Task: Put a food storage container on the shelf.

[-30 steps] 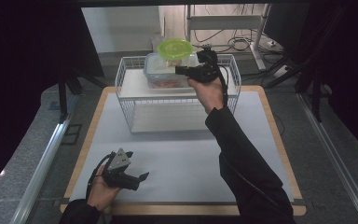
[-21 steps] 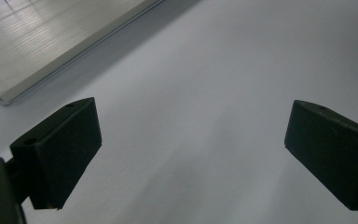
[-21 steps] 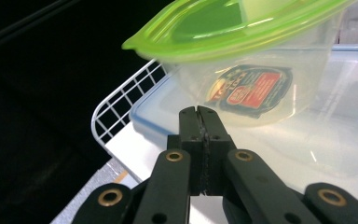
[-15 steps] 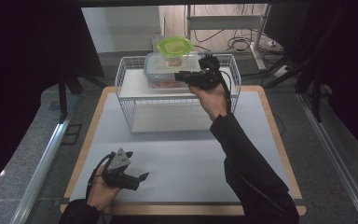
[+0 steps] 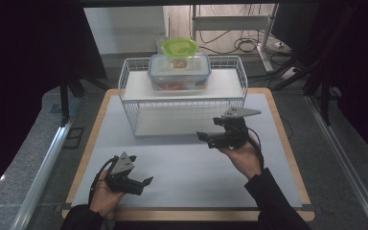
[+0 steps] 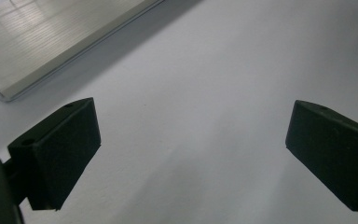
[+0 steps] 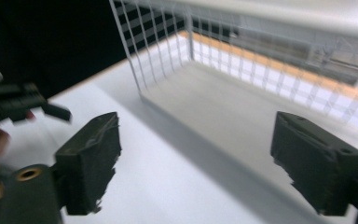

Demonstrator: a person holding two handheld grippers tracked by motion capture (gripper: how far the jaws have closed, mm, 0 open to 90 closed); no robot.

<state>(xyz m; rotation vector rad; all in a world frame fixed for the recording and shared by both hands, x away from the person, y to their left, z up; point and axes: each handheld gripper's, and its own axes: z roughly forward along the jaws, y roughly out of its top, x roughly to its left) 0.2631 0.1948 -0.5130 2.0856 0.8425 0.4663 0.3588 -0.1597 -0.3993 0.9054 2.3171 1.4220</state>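
Now empty-handed, right gripper (image 5: 206, 139) near wire rack (image 5: 182, 103).
Fingers just spread wide, nothing between; lidded container (image 5: 179, 72) beyond, toward table's far edge.

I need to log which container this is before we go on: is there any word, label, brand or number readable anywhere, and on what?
None can be read.
The clear lidded container on the wire rack: no legible print on lid or wall; a small patch on the lid is too blurred to tell whether it is a label.
The green lidded bowl behind it: no text visible.
Left tool and right tool: no markings legible.
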